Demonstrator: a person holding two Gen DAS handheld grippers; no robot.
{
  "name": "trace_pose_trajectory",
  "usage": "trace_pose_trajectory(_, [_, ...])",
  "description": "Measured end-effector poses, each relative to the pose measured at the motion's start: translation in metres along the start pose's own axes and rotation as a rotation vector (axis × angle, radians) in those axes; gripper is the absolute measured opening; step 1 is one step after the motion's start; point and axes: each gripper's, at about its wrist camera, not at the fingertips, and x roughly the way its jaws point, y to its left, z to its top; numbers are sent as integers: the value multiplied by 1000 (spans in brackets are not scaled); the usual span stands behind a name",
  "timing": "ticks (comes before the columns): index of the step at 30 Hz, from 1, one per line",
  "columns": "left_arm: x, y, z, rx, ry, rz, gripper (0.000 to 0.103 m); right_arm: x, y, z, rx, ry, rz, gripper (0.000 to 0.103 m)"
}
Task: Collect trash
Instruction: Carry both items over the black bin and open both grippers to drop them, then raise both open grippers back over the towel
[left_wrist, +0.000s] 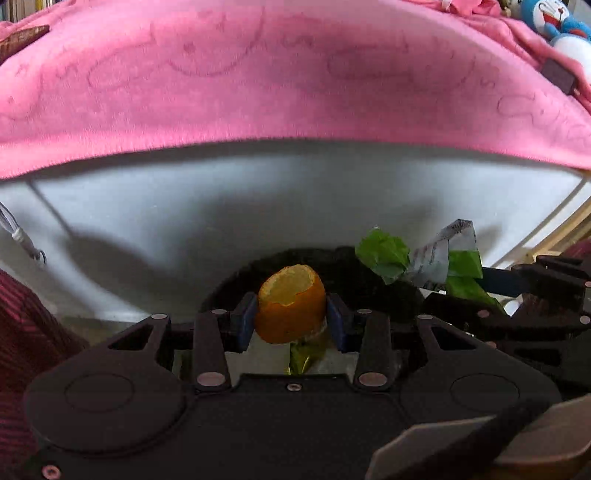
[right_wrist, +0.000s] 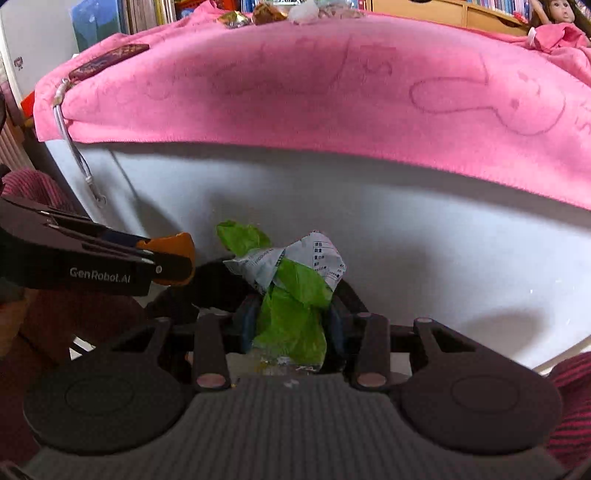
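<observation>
**Both claws loaded, held in front of bench**

Left claw (left_wrist: 291, 317) closed on orange peel (left_wrist: 290, 304), hollow side up, pinched between blue pads (left_wrist: 243, 321). Right claw (right_wrist: 291, 325) clamped on crumpled green-and-white wrapper (right_wrist: 291, 295), printed white part sticking up past fingertips. Both pieces of trash off any surface, held close side by side over dark round opening (left_wrist: 332, 266) below; what it was could not be told. White bench front (right_wrist: 369, 240) straight ahead, pink towel (right_wrist: 332, 81) draped over top edge. More wrappers (right_wrist: 266, 14) seen far back on towel. White cord (right_wrist: 74, 147) hung at left corner. Striped red sleeve (left_wrist: 22, 332) at left edge.
</observation>
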Motion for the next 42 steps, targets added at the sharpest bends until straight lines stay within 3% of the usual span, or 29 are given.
trace_pose_trajectory(17, [16,-4,0,10,63,4,40,15,9,-5,5,48,23,48])
trace_pose_trajectory(24, [21,-5,3,10,69,8,41,13,5,-5,8,47,29,53])
trace_pose_trajectory(28, [22,-5,2,13,66,10,44,13,4,-6,11,43,35,61])
trace_pose_trajectory(34, [17,-5,3,2,47,3,66,11,2,-6,17,35,38,66])
trace_pose_trajectory(42, [-10,-2,16,5,-16,-9,69,-12,0,8,10,-47,24,69])
